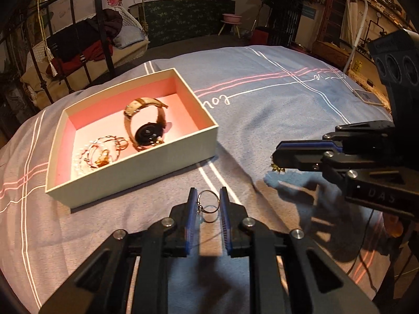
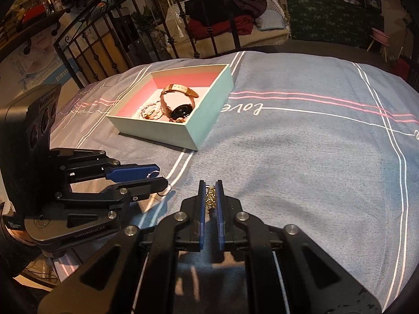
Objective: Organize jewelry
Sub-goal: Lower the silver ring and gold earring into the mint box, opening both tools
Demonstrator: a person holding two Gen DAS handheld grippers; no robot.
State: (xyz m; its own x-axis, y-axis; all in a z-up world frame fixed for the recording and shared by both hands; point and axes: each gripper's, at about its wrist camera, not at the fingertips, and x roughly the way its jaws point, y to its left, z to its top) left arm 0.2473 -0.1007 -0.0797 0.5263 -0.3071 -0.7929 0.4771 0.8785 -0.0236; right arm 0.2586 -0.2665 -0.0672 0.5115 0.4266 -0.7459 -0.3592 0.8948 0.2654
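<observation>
An open pale box with a pink lining lies on the bed. Inside it are a watch with a tan strap and a tangle of gold and pearl chains. My left gripper is shut on a silver ring, just in front of the box's near corner. My right gripper is shut on a small gold piece of jewelry, held above the bedspread to the right of the left gripper.
The bed is covered by a blue-grey bedspread with white and pink stripes. A black iron bed frame rises behind the box. A phone lies near the bed's far right edge.
</observation>
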